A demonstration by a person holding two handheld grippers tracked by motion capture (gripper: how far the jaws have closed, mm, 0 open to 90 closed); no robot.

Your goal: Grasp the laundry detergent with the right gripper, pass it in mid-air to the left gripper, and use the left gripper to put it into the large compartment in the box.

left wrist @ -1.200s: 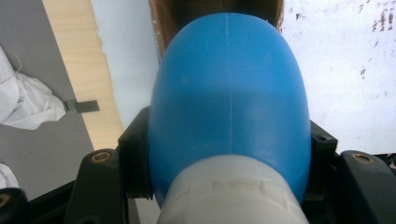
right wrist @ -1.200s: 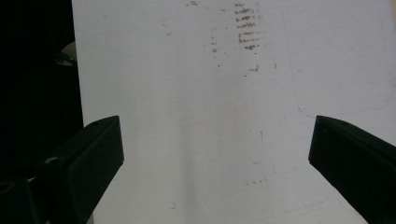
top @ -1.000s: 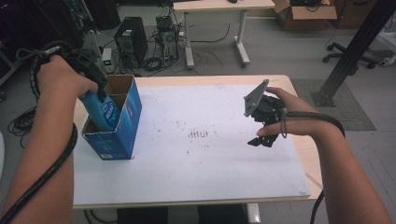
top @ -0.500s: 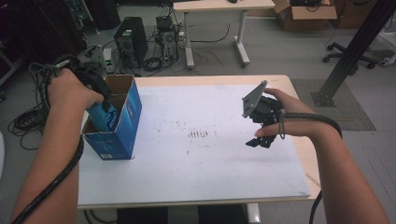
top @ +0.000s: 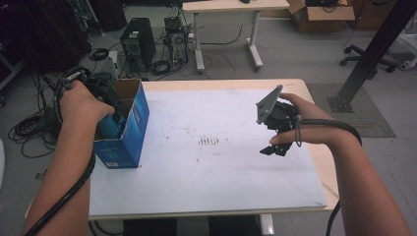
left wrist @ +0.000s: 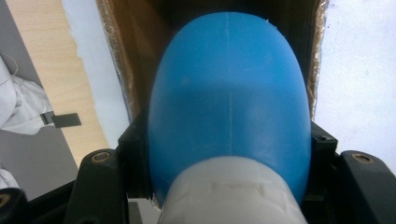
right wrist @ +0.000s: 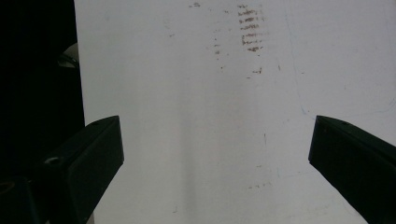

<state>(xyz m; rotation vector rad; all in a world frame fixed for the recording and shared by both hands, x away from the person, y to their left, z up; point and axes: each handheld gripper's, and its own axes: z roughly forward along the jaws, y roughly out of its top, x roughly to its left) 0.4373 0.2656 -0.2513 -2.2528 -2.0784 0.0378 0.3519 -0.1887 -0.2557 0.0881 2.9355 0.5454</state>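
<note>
A blue bottle (left wrist: pixel 229 88) with a white cap sits clamped between the two black jaws of my left gripper (left wrist: pixel 229 144), its rounded end pointing down into an open blue cardboard box (top: pixel 129 135). From above, the bottle (top: pixel 115 127) is partly sunk inside the box at the table's left edge, and a hand covers most of my left gripper (top: pixel 105 105). My right gripper (top: pixel 275 147) hovers over the right side of the white tabletop. In its own view my right gripper (right wrist: pixel 215 154) is open, with nothing but bare table between the jaws.
The white table surface (top: pixel 206 182) carries a patch of dark smudges (top: pixel 209 141) near its middle. The box's brown inner walls (left wrist: pixel 130 42) surround the bottle closely. Beyond the table stand a computer tower (top: pixel 137 46), cables and another desk (top: pixel 226 10).
My left hand has come down with the bottle, which now sits deeper inside the blue box. The right gripper has stayed where it was.
</note>
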